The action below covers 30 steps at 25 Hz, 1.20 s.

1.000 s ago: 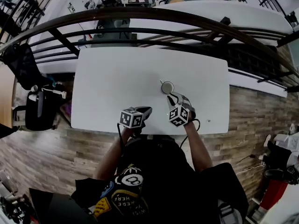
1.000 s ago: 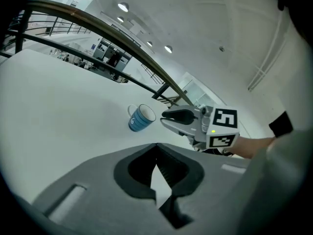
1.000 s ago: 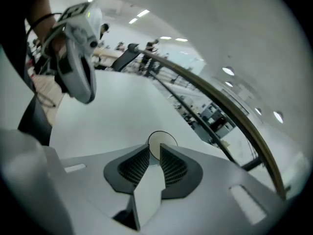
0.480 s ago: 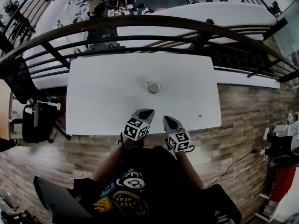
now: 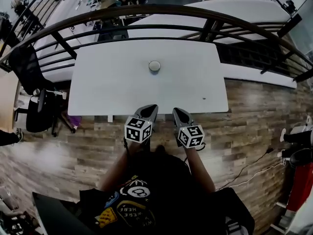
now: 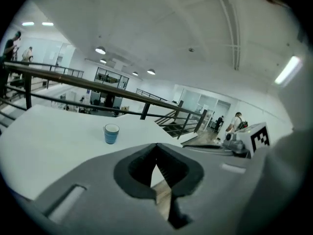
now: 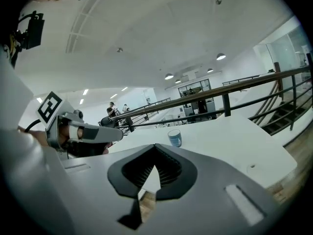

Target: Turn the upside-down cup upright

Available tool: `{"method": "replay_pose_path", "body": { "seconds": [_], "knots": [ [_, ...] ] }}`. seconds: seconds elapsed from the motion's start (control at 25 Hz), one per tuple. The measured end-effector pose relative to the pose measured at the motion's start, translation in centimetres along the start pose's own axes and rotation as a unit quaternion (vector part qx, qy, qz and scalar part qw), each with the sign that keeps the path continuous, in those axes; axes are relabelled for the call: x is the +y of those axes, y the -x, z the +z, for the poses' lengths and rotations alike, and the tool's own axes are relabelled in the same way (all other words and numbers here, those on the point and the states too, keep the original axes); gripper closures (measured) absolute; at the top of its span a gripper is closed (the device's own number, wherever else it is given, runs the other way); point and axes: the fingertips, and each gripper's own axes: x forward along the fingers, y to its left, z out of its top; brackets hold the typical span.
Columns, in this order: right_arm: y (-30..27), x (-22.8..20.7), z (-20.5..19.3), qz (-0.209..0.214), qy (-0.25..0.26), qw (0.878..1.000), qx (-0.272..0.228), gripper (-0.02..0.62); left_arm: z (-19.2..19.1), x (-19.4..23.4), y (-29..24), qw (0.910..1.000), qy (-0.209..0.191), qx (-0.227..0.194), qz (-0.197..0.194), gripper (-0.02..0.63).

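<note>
Change since earlier frame: both grippers have drawn back from the bench (image 5: 112,82) toward the person. A second ago the right one was at the cup; it now hangs clear of the near edge, and the cup sits farther up the head view.

Item 1: cup (image 5: 154,66). Blue with a pale inside, standing upright with its mouth up. It is alone on the white bench, about midway along it and nearer the far edge than the near one. Nothing touches it. It also shows in the left gripper view (image 6: 111,133) and the right gripper view (image 7: 174,138), well apart from both tools.

Item 2: left gripper (image 5: 148,110). Its fingers are clenched together with nothing between them, and only bench and wood floor show through the notch (image 6: 156,148). It is held just off the near bench edge, over the floor (image 5: 244,121).

Item 3: right gripper (image 5: 179,113). Its fingers are likewise pressed closed and empty (image 7: 155,148). It is beside the left gripper, the two near each other and both pointing toward the bench.

Item 4: surroundings. A dark curved railing (image 5: 146,13) runs beyond the far side of the bench. A black office chair (image 5: 36,114) stands at the bench's left end.
</note>
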Motion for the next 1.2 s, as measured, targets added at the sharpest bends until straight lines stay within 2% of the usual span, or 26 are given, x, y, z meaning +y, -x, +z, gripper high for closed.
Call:
{"method": "replay_pose_path", "body": {
  "seconds": [0.08,0.16,0.44,0.68,0.84,0.96,1.2],
  "knots": [
    [1.8,1.0,-0.6,0.003,-0.004,1.000,-0.003,0.594,-1.2,-1.6,1.7,0.9994,-0.033,-0.003,0.015,0.603],
    [3.2,2.1,-0.9,0.005,0.000,1.000,-0.005,0.594,-2.2,-2.5,3.1,0.9985,-0.046,-0.001,0.029,0.603],
    [4.5,6.1,-0.7,0.009,0.002,1.000,-0.007,0.594,-3.6,-2.2,6.6,0.9971,-0.044,0.015,0.060,0.601],
    [4.5,11.3,-1.9,0.034,-0.001,0.999,0.012,0.594,-4.2,-3.9,8.8,0.9958,-0.081,0.034,0.024,0.601],
    [3.8,13.6,-2.5,0.053,0.017,0.998,0.023,0.594,-4.8,-3.5,9.3,0.9964,-0.075,0.038,0.005,0.601],
    [3.8,13.8,-2.4,0.046,0.011,0.999,0.022,0.594,-4.6,-3.1,10.0,0.9967,-0.076,0.030,0.003,0.601],
    [4.5,13.9,-3.6,0.038,-0.008,0.999,0.030,0.594,-5.9,-3.9,10.6,0.9963,-0.070,0.047,-0.019,0.601]
  ]
}}
